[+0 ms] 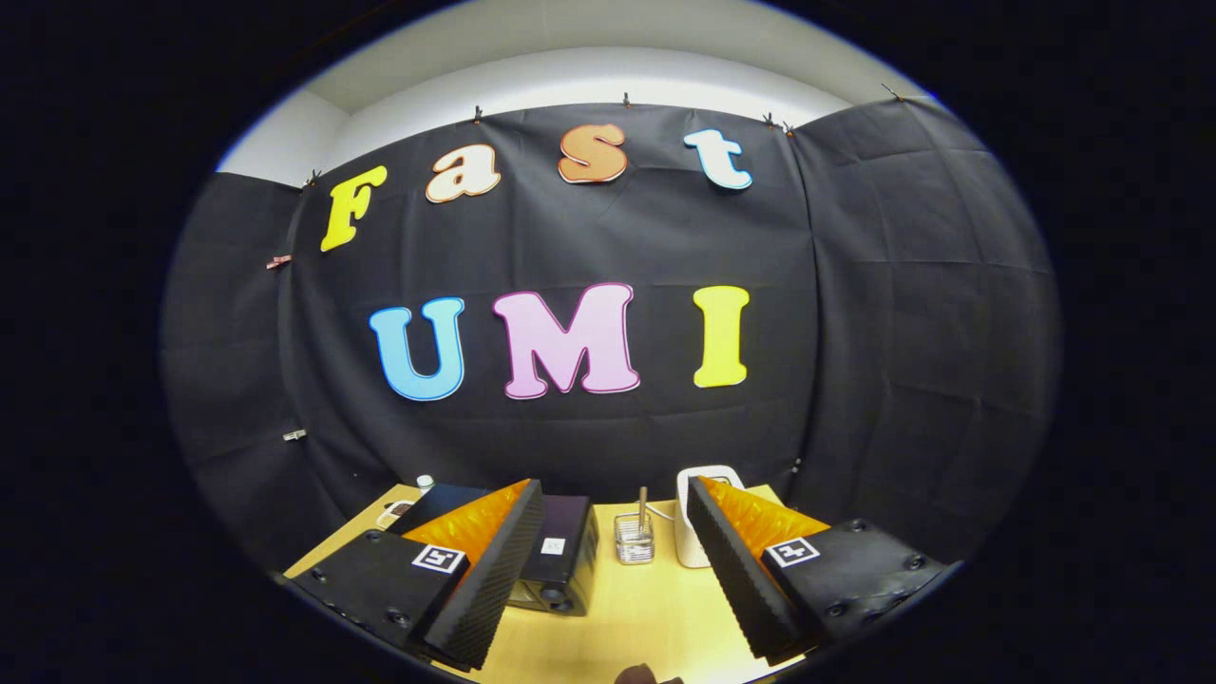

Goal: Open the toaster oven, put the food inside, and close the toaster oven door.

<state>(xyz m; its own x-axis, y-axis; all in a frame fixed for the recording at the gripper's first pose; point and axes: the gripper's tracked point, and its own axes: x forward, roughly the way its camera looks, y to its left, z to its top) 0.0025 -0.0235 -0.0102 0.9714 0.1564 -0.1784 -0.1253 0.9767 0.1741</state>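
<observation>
Two gripper [616,570] fingers wide apart above bare table [627,608], toaster oven [560,556] just ahead.

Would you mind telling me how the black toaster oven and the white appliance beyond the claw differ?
The toaster oven is black, low and boxy; the white appliance is pale and stands taller and narrower. The oven sits behind one finger of the open claw, the white appliance behind the other, across the clear holder. Both rest on the wooden table.

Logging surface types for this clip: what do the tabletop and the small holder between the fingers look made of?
Tabletop: pale wood or wood-look laminate, smooth, with a soft matte sheen. Holder: clear glass or acrylic, since the table shows through it; a thin stick stands in it. The gripper hangs open above the table, fingers apart and holding nothing.
</observation>
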